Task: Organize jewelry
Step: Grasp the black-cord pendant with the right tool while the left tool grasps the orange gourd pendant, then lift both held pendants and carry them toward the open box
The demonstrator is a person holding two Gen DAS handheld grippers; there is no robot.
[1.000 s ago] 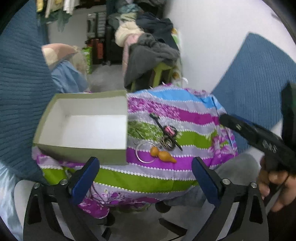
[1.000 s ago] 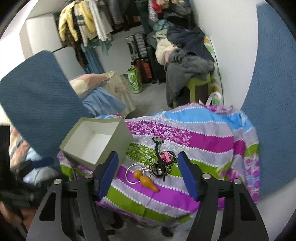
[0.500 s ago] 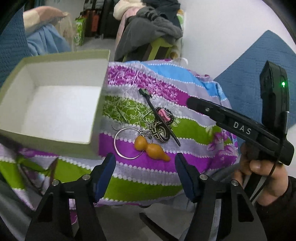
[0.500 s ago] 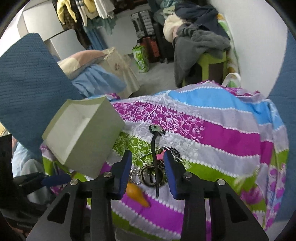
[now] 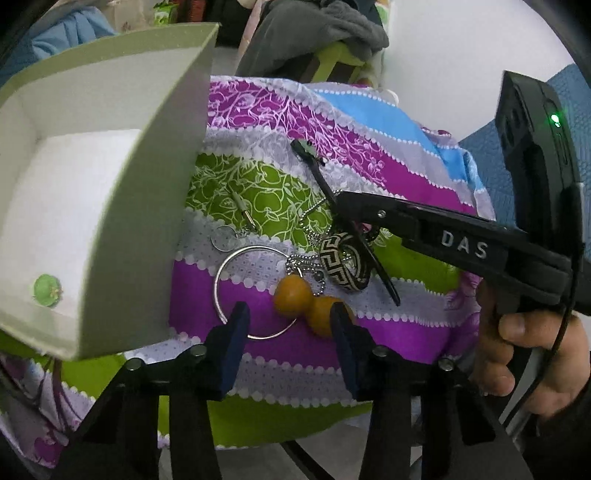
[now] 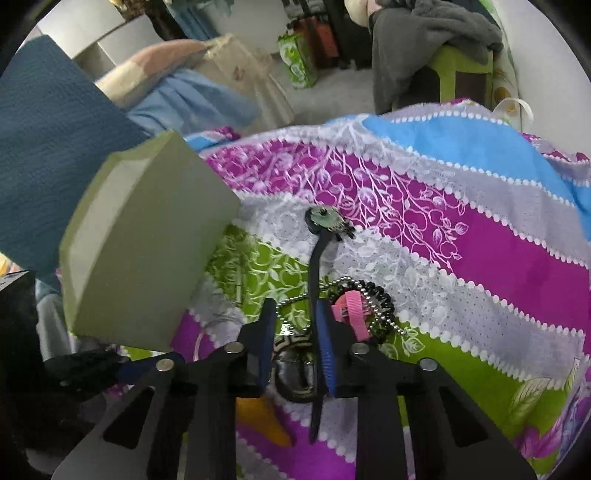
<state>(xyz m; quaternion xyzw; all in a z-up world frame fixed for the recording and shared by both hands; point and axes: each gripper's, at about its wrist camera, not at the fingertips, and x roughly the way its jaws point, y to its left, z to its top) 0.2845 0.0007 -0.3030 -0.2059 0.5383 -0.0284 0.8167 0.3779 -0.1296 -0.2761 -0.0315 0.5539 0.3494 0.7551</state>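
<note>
A jewelry pile lies on the striped cloth (image 5: 369, 155): an orange gourd pendant (image 5: 306, 301), a silver bangle (image 5: 236, 266), a black-and-cream patterned ring (image 5: 345, 260), a ball chain, and a long black hair stick (image 6: 317, 258) with a green head. My left gripper (image 5: 288, 325) is open, its fingers on either side of the gourd and bangle. My right gripper (image 6: 295, 332) is narrowly open over the pile, the hair stick running between its fingers. An open pale green box (image 5: 122, 206) stands left, with a small green item (image 5: 47, 290) inside.
A pink comb-like clip (image 6: 351, 308) and a black coil hair tie (image 6: 380, 299) lie right of my right gripper. A green stool with piled clothes (image 6: 436, 33) stands behind the table. A blue cushion (image 6: 48, 147) is at the left.
Both grippers have come down and in toward the pile. The right gripper's fingers have narrowed around the hair stick. The left gripper's fingers have closed in around the gourd.
</note>
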